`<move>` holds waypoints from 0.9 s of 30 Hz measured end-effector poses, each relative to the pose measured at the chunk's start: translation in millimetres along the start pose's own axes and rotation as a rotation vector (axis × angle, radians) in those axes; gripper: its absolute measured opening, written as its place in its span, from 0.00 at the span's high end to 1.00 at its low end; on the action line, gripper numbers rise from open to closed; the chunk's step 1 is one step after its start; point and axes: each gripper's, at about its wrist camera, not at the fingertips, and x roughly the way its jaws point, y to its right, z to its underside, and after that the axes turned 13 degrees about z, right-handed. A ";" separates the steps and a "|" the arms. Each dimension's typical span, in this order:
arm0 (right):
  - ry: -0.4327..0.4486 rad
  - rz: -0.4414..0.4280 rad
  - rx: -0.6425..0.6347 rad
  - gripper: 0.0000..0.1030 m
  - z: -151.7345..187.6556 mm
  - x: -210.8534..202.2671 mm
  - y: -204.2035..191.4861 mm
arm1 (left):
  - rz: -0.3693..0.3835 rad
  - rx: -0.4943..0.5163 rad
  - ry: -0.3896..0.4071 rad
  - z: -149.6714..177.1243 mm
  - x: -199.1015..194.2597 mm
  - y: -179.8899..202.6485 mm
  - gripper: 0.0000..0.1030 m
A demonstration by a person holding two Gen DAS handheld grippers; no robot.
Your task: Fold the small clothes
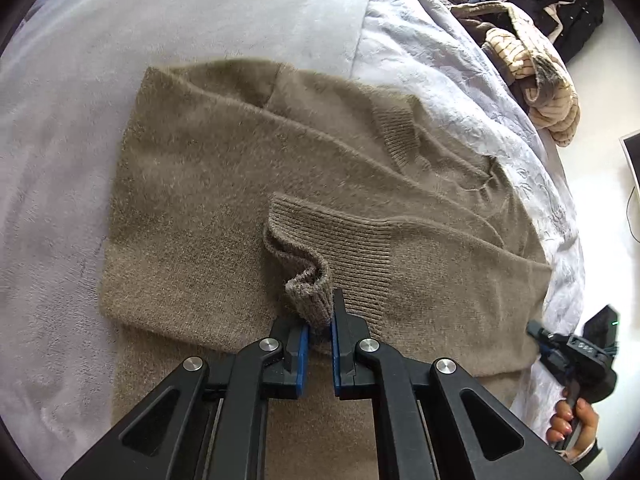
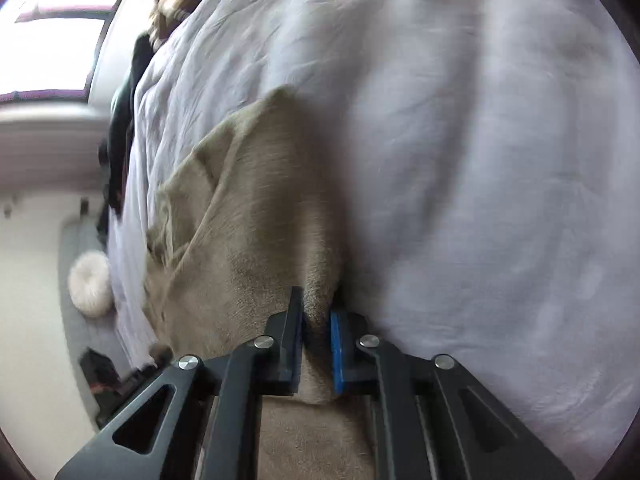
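On a pale lilac bed cover (image 1: 60,184) lies a fuzzy taupe sweater (image 1: 208,208), partly folded, its long axis running from the near edge toward the quilted lavender blanket (image 1: 452,92) at far right. 1 sleeve is folded across the body, its ribbed cuff (image 1: 308,264) pointing at the camera. The left gripper (image 1: 320,332) has its blue pads clamped on that cuff's curled end. The right gripper (image 2: 316,328) is clamped on a bunched fold of the sweater's edge; this view is blurred and the hem is cut off below. Striped garments (image 1: 532,76) are heaped at the far edge, half hidden.
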 end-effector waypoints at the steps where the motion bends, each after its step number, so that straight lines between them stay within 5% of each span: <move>1: 0.036 0.012 -0.042 0.88 1.1 -12.0 -3.6 | -0.001 0.015 0.008 0.2 -1.7 2.7 0.91; 3: 0.073 0.082 -0.096 0.89 -0.3 -21.4 -6.6 | -0.013 0.039 0.014 0.9 -0.6 4.8 0.91; 6: 0.005 0.232 -0.121 0.91 -7.1 1.8 10.3 | -0.054 0.040 0.006 3.1 9.2 1.4 0.91; 9: 0.023 0.185 -0.035 0.91 -5.9 -6.5 24.2 | -0.077 0.037 0.012 3.7 0.4 -1.7 0.82; 12: 0.042 0.244 -0.018 0.91 3.0 -23.1 31.8 | -0.200 0.078 0.031 4.2 -17.3 -7.0 0.74; 18: 0.070 0.170 -0.083 0.90 29.5 -49.6 16.6 | -0.148 0.136 0.061 -2.9 -45.9 -1.1 0.74; 23: 0.038 0.161 -0.162 0.90 37.3 -30.3 -20.4 | -0.127 0.179 0.010 -5.9 -15.2 21.0 0.74; 27: -0.014 0.259 -0.156 0.91 41.3 -8.6 -16.8 | -0.191 0.197 -0.044 4.6 14.6 16.2 0.74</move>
